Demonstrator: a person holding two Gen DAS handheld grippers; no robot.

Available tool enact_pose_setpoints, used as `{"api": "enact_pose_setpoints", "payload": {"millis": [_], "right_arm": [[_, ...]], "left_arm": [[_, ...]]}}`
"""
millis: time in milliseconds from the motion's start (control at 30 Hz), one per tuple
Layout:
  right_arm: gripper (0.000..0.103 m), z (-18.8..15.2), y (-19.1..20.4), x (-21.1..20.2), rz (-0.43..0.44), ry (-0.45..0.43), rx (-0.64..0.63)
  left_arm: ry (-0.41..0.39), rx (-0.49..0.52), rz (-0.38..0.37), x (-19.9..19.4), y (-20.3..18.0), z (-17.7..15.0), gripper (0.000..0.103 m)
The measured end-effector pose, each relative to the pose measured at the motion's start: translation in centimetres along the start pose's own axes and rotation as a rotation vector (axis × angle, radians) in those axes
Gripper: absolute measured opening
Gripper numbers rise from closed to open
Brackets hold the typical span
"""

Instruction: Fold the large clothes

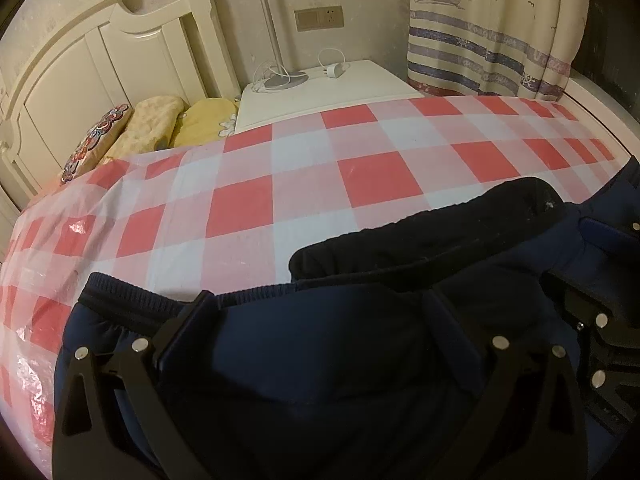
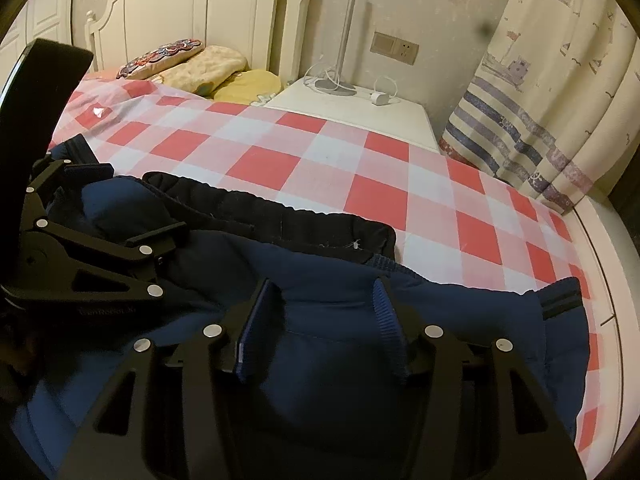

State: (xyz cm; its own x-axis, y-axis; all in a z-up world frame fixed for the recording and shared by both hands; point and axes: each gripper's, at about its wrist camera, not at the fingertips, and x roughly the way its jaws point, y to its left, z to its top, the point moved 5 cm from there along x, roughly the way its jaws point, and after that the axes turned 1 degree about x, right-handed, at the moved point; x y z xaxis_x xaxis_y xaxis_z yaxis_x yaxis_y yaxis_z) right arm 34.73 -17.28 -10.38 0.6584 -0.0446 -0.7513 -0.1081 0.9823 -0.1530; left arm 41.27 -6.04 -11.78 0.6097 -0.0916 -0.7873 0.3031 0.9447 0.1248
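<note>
- Left wrist view: the left claw is sitting low at 6 o'clock, its fingers spread wide and pressing down into a navy garment; cloth is lying between them, but whether the pads are pinching it I cannot tell.
- The garment is lying on the bed's red-and-white checked sheet, its ribbed hem at 8 o'clock and a black lining at 2 o'clock.
- The right claw is showing at 3 o'clock, resting on the same garment.
- Pillows are lying at 10 o'clock, a white nightstand at 12.
- Right wrist view: the right claw is sitting at 6 o'clock, fingers half spread with a hump of navy garment bulging between them.
- The left claw is lying at 9 o'clock on the cloth.
- A striped curtain is hanging at 2 o'clock.
</note>
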Motion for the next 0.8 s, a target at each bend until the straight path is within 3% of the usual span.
{"api": "enact_pose_setpoints", "payload": {"millis": [233, 600, 700, 733, 800], "right_arm": [[0.056, -0.06, 0.00, 0.23, -0.007, -0.010, 0.004], [0.059, -0.03, -0.26, 0.35, 0.003, -0.010, 0.021], [0.064, -0.05, -0.44, 0.41, 0.024, -0.007, 0.041], [0.072, -0.02, -0.50, 0.36, 0.048, -0.008, 0.050], [0.076, 0.13, -0.89, 0.12, 0.135, -0.004, 0.086]], "left_arm": [[0.003, -0.023, -0.026, 0.38, 0.38, 0.07, 0.101], [-0.007, -0.012, -0.006, 0.20, 0.34, 0.04, 0.101], [-0.014, -0.006, 0.006, 0.08, 0.25, 0.06, 0.101], [-0.016, -0.003, 0.011, 0.04, 0.21, 0.06, 0.101], [-0.020, 0.002, 0.017, -0.03, 0.14, 0.01, 0.101]]}}
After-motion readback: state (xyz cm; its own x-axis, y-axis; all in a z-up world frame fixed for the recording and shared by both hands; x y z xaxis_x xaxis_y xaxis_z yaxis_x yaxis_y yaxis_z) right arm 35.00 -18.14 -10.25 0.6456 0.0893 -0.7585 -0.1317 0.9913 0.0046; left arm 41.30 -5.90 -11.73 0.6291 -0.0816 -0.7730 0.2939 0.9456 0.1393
